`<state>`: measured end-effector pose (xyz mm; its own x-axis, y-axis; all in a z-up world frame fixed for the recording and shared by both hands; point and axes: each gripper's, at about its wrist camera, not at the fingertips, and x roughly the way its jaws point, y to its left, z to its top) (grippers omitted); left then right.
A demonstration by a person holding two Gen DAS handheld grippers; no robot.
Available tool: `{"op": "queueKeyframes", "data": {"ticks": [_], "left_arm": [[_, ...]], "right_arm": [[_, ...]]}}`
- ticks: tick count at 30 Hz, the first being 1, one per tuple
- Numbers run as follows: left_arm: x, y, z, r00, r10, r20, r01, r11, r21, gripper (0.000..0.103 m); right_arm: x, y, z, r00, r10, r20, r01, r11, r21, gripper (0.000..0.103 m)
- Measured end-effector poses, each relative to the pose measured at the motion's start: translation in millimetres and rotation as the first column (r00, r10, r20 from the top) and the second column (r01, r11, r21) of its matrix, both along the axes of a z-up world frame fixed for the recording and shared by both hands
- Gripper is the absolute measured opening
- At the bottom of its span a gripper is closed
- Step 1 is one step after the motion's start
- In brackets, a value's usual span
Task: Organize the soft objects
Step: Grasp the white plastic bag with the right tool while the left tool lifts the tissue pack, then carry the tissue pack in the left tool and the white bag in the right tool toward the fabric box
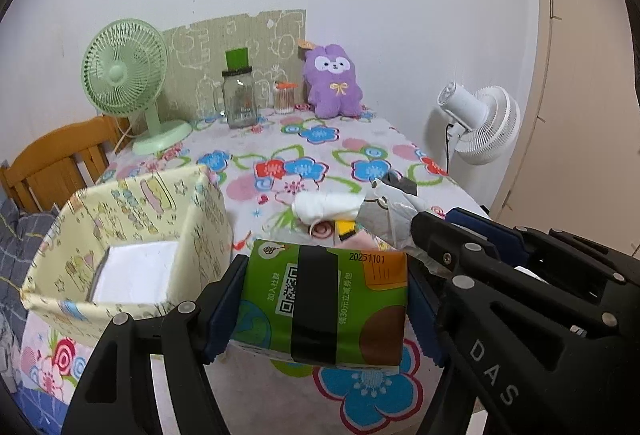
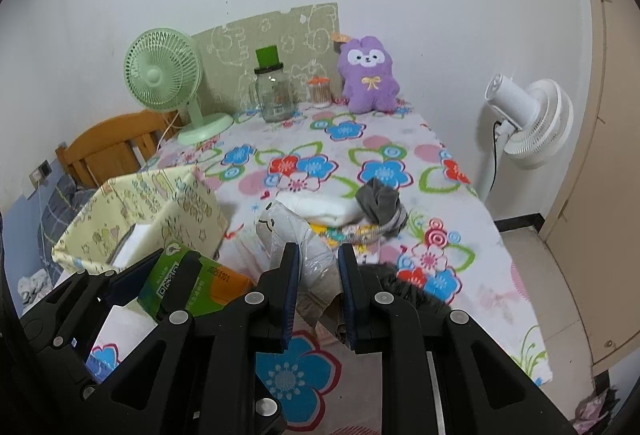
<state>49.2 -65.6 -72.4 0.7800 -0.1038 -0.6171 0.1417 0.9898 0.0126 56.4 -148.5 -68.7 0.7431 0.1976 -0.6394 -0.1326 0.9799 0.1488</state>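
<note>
Green tissue pack (image 1: pixel 326 305) clamped in left gripper (image 1: pixel 320 309) jaws, right gripper (image 2: pixel 318 291) jaws clamped on plastic-wrapped bundle (image 2: pixel 298 247); transfer step, next calls for release into fabric box (image 1: pixel 200 219) at ten o'clock.

Matte black tongs (image 2: pixel 318 299) with blue finger pads (image 2: pixel 291 291), silver screws, white "DAS" lettering.

A floral-clothed table (image 2: pixel 452 235) carries a fabric box (image 1: pixel 160 219), folded clothes (image 2: pixel 344 213), fan (image 1: pixel 124 75), jar (image 1: pixel 239 97) and plush (image 1: pixel 334 81).
</note>
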Motion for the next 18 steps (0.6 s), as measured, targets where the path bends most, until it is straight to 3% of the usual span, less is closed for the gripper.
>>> {"op": "queueKeyframes", "data": {"ticks": [18], "left_arm": [[3, 5, 38, 0.998, -0.026, 0.064, 0.026, 1.000, -0.012, 0.075]], "right_arm": [[3, 1, 43, 0.998, -0.023, 0.066, 0.023, 1.000, -0.001, 0.022]]}}
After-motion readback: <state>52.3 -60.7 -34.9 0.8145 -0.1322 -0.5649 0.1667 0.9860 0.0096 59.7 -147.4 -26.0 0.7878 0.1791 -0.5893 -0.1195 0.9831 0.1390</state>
